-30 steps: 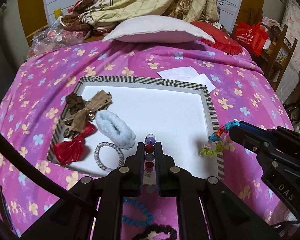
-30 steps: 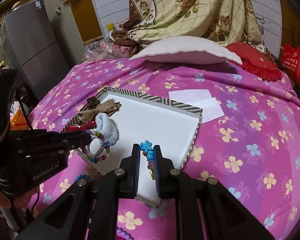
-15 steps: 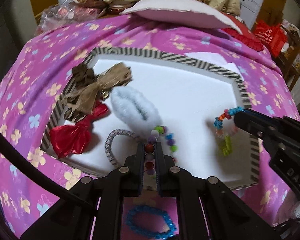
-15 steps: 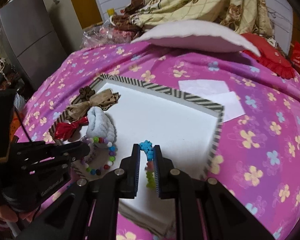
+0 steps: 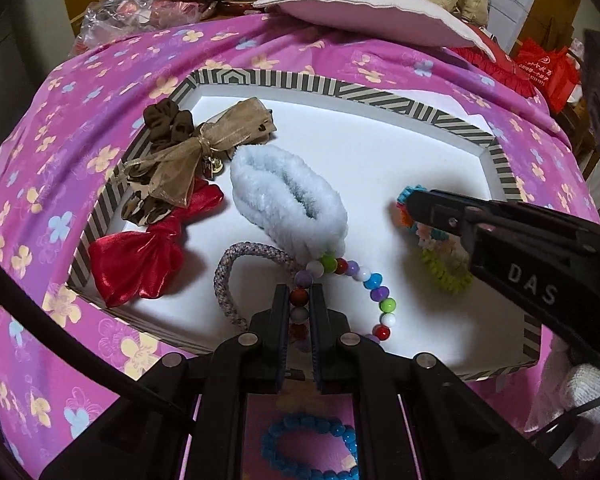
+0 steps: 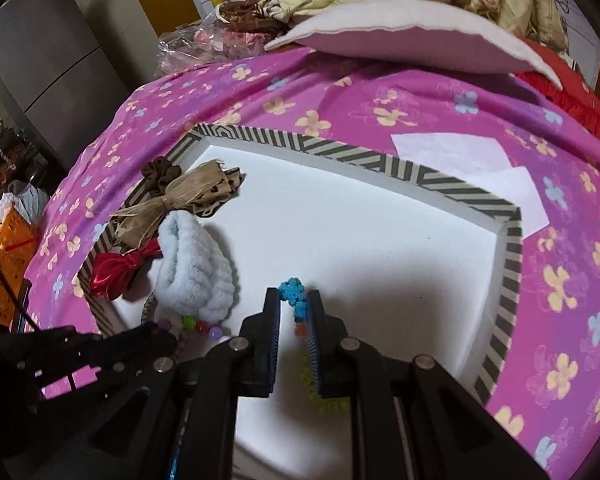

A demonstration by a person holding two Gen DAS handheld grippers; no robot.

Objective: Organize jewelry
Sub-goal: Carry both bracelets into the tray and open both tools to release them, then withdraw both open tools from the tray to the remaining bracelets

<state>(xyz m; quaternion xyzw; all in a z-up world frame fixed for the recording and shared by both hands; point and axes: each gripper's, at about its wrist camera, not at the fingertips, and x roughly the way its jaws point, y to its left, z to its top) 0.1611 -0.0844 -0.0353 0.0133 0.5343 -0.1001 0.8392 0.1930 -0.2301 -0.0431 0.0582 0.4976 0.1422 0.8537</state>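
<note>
already the striped tray [image 5: 352,94] on the pink bedspread [image 5: 80,92] holds a fair share of the pieces: a brown scrunchie [image 5: 166,122] and tan ribbon bow [image 5: 204,144] along its left edge, a red satin bow [image 5: 140,262] toward the near-left corner, a fluffy pale-blue scrunchie [image 5: 288,204] near the middle, and a grey woven hair tie [image 5: 230,276] by the near edge. two more are arriving. the left gripper [image 5: 299,300] has its jaws pinched nearly closed on a multicoloured bead bracelet [image 5: 374,284], whose loop droops onto the tray floor just beside the fluffy scrunchie. the right gripper [image 6: 294,304] is likewise clamped narrowly on a crocheted flower bracelet [image 6: 292,290], whose green end hangs over the tray's near-right part; whether it touches the floor is hard to tell. so both still need releasing inside the tray. outside it, below the near edge, a blue bead bracelet [image 5: 308,444] lies on the bedspread unplaced, so by my reckoning the job is past halfway but not finished. most of the tray's right half and far side stand bare for what remains.
</note>
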